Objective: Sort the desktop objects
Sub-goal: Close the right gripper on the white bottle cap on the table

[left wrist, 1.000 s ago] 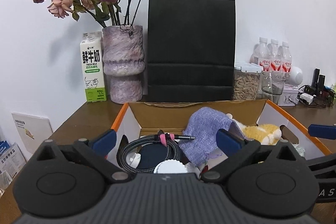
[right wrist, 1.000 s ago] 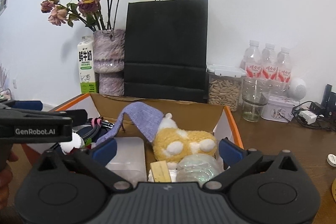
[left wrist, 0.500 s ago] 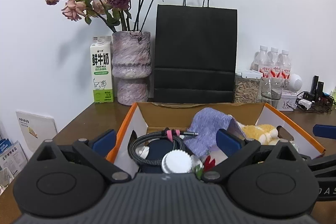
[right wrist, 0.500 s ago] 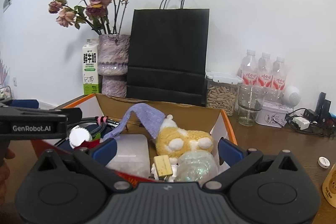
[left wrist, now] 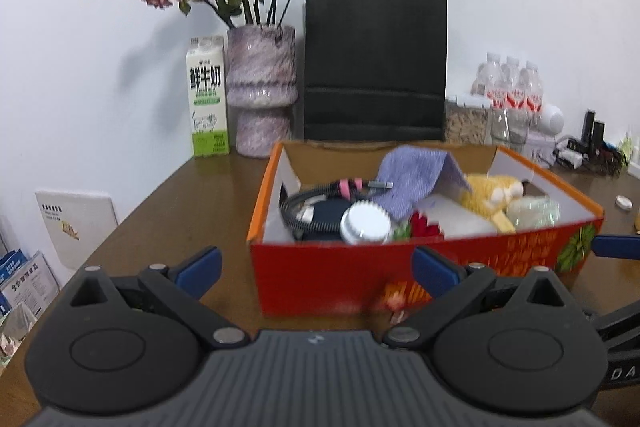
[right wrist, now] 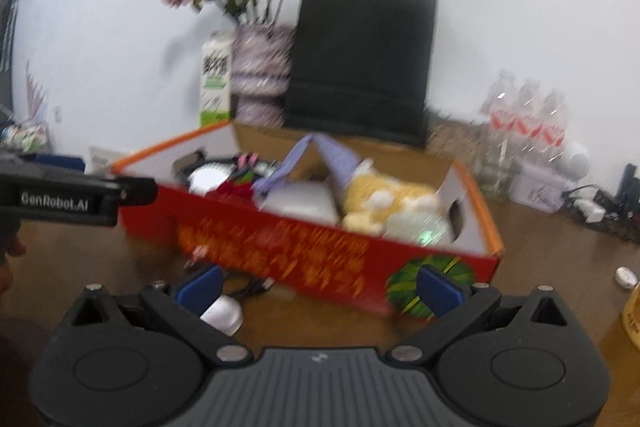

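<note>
The red box sits on the brown tabletop ahead of both claws, its orange-edged flaps open; printing on its front is too smeared for us to read. Inside we count one coiled cable, one white lid, one purple cloth, one yellow plush toy and one red flower; whatever lies beneath them is hidden. Behind stand one milk carton labelled "FRESH MILK", one vase, one black bag and three bottles. Our left claw is spread wide, holding nothing. Our right claw is likewise wide open and empty, with a white round thing partly hidden behind one finger. The right view is blurred, yet "GenRobot.AI" reads on the left claw's side.
</note>
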The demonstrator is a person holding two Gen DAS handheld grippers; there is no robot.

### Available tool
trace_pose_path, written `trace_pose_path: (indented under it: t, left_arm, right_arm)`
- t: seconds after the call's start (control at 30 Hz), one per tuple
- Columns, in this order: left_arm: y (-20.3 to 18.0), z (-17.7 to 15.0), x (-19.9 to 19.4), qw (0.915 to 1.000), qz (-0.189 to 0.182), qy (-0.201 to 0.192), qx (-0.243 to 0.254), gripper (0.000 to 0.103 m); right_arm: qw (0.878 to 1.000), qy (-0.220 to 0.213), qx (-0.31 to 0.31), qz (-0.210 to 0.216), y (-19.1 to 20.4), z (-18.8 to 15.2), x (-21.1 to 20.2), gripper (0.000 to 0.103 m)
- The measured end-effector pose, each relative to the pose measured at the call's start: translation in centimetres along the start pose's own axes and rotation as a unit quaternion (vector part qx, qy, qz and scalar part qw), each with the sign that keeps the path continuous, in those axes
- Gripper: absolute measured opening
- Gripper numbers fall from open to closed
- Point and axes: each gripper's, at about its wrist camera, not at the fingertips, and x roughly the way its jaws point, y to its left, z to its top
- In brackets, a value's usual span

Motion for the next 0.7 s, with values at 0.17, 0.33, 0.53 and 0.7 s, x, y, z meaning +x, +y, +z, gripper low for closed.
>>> trace_pose_path:
  t: [0.17,0.33,0.53,0.7]
  left_arm:
    - [1.1,-0.9,-0.1,0.9995,0.005,0.03,0.007,0.103]
    - [2.6,-1.2,0.1,0.9984,0.016,0.053,-0.01,0.103]
    - [3.5,-1.3,0.2,0.9974,0.018,0.064,-0.027,0.103]
    - [3.1,-1.5,0.3,0.9971,0.015,0.073,-0.016,0.103]
  right_arm:
    - [0.999,0.034,-0.017,0.024,1.9,-0.7,0.7,0.103]
    - [0.998,0.057,-0.004,0.036,2.9,-0.7,1.6,0.099]
    - [0.995,0.083,0.0,0.054,3.7,-0.6,2.7,0.073]
    - [0.994,0.08,0.01,0.071,3.8,-0.5,2.7,0.04]
